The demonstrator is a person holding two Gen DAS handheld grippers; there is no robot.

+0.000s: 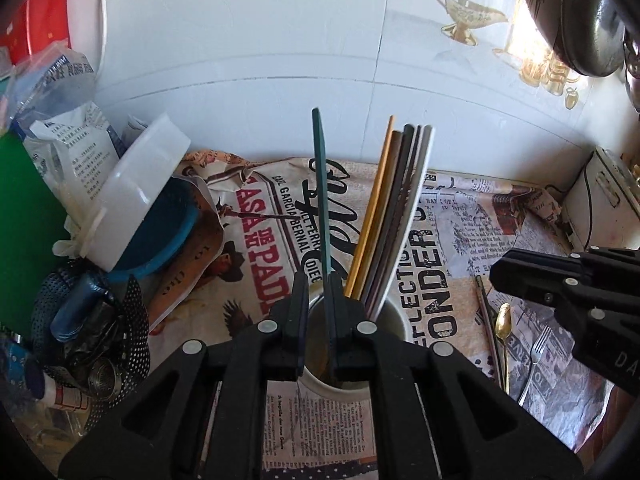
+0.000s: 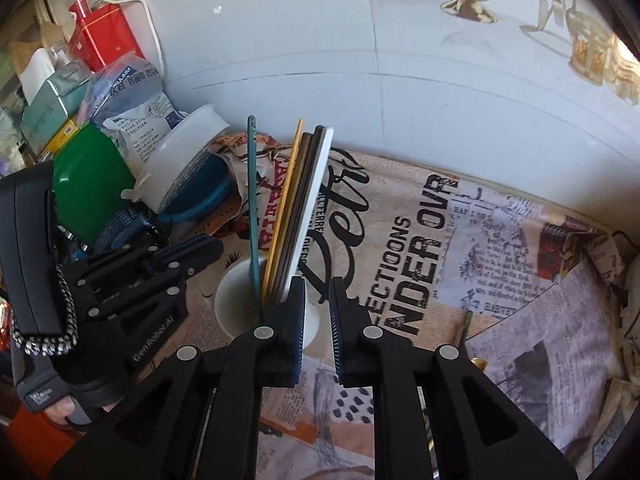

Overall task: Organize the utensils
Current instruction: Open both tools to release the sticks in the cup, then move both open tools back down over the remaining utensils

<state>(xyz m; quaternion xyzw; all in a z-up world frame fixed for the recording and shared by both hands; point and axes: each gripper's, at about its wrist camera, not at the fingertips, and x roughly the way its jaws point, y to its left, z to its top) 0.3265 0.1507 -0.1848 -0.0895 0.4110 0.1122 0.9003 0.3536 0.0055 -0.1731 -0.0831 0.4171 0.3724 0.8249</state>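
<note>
A white cup (image 1: 394, 322) stands on the newspaper-print cloth and holds several chopsticks (image 1: 394, 208) leaning right. A dark green chopstick (image 1: 322, 184) stands in it too, rising through the narrow gap of my left gripper (image 1: 317, 292) and resting against the right finger only; the gripper is open. In the right wrist view the cup (image 2: 236, 292), the bundle (image 2: 296, 208) and the green chopstick (image 2: 252, 184) sit just left of my right gripper (image 2: 317, 300), which is slightly open with nothing between its fingers. The left gripper (image 2: 214, 250) reaches the cup from the left.
A gold spoon (image 1: 503, 320), a fork (image 1: 538, 348) and a loose chopstick (image 1: 486, 304) lie on the cloth under the right gripper (image 1: 498, 276). Left of the cup are a white tub over a blue bowl (image 1: 140, 196), a metal strainer (image 1: 100, 320), bags and a green board (image 1: 28, 220). A tiled wall lies behind.
</note>
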